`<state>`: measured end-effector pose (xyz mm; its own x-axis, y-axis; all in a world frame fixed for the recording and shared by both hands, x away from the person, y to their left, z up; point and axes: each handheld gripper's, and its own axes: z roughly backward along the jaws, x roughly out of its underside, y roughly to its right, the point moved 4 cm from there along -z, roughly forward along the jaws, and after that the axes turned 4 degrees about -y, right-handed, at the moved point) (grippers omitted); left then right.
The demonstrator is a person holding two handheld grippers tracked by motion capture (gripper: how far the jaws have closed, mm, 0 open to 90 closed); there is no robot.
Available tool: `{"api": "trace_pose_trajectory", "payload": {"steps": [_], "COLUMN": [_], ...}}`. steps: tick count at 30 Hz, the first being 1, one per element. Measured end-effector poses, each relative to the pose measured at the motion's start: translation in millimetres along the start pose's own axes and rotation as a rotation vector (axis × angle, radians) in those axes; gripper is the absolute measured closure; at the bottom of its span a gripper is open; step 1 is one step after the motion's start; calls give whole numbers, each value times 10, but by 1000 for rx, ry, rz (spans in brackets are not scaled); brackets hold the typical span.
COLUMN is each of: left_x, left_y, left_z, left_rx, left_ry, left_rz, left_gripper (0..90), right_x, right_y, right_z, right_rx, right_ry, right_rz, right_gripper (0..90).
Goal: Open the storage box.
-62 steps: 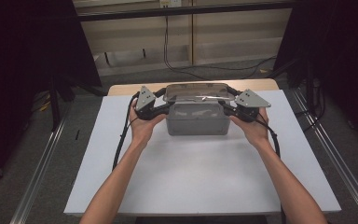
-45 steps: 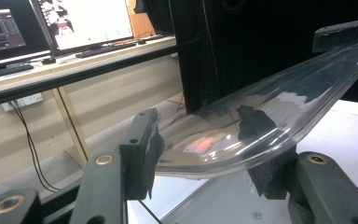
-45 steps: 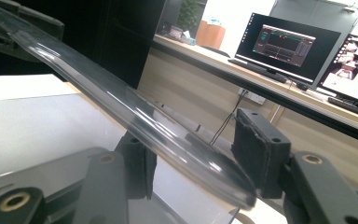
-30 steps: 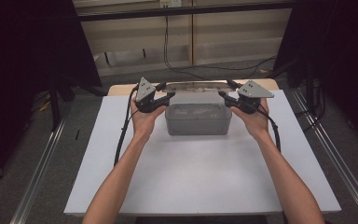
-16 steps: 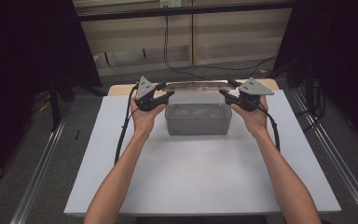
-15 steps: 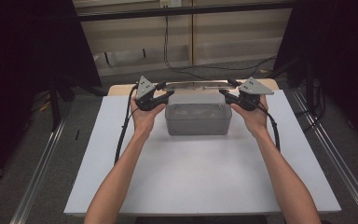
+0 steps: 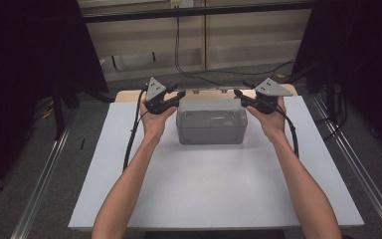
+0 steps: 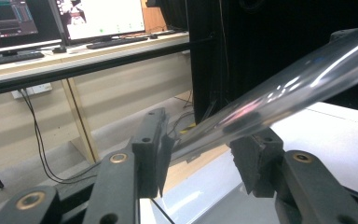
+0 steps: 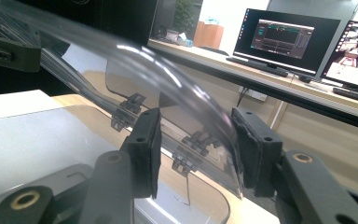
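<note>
Lid: clear plastic, glossy, smooth, strong highlights seen along the curved edge. Box: translucent grey plastic, smooth, semi-gloss. Jaws of both grippers: black matt plastic, brass-coloured metal pins fitted. Plate: grey, matt. Table: white, matt, smooth; wood edge seen at 12 o'clock.

Even overhead light, dark surroundings, glare on clear lid.

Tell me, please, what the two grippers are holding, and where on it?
The clear hinged lid of the grey bin, lifted open: the left gripper takes its left end, the right gripper its right end.
</note>
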<state>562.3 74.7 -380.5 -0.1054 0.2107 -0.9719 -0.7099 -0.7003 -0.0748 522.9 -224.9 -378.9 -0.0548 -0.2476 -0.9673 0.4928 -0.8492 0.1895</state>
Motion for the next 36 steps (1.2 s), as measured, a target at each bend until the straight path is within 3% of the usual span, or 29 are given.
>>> {"api": "trace_pose_trajectory", "payload": {"steps": [14, 18, 25, 36], "left_x": [38, 31, 17, 62], "left_y": [-76, -90, -138, -191], "left_z": [-149, -167, -185, -275], "left_rx": [-5, -1, 1, -19], "left_ry": [-17, -12, 5, -33], "left_rz": [9, -9, 15, 6], "left_gripper": [570, 581, 608, 607], "right_x": [49, 61, 28, 31], "right_y": [76, 91, 152, 196], "right_z": [-94, -114, -167, -231], "right_rx": [8, 8, 2, 7], "right_ry": [-4, 2, 0, -12], "right_rz": [-22, -31, -50, -58], "right_gripper": [569, 578, 580, 586]}}
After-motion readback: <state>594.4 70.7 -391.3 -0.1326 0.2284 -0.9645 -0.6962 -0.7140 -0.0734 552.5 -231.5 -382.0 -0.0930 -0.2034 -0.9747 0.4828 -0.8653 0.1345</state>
